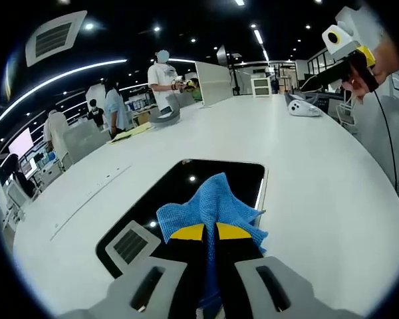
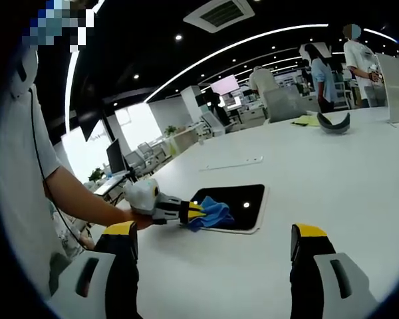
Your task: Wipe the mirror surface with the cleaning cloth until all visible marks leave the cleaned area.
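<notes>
White table [image 2: 332,186], left claw [image 1: 209,231] pinning cloth [image 1: 213,203] on mirror [image 1: 236,174]

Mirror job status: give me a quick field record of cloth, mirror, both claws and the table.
cloth: blue cleaning cloth pinched in the left claw, lying on the mirror
mirror: dark rectangular mirror flat on the white table, reflecting ceiling lights; marks too small to judge
left claw: shut on the cloth, at the mirror's near end
right claw: right claw open, holding nothing, raised off the table and away from the mirror
background: people standing at the table's far side
</notes>
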`<state>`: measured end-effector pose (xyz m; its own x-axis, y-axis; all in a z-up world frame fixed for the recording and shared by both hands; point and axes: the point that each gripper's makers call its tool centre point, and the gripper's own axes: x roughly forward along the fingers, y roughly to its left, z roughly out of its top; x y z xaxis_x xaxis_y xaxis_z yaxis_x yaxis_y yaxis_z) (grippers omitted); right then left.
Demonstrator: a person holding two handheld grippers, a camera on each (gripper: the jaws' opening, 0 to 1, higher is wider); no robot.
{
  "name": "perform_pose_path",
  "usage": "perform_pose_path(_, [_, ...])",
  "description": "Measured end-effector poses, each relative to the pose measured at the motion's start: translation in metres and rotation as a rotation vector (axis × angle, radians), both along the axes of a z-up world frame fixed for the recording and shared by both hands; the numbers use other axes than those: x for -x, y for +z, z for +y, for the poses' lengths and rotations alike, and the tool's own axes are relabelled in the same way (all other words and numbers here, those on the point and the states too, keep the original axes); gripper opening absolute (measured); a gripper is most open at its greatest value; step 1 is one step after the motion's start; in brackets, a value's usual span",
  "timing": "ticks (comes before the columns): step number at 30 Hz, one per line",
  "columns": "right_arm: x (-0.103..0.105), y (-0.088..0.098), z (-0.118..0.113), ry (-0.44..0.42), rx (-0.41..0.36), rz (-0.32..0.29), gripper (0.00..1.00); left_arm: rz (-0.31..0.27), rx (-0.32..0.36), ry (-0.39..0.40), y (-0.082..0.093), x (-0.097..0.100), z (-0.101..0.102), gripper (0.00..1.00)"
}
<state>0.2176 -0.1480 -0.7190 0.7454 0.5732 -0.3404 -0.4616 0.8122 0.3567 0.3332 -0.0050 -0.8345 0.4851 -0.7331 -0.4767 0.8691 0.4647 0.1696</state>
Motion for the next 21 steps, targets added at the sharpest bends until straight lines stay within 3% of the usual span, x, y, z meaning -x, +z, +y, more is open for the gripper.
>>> perform_pose_path(21, [-0.001,-0.005,-0.006,-0.012,-0.005,0.012,0.96,-0.002,0.021,-0.037,0.000,-0.004,-0.024,0.02])
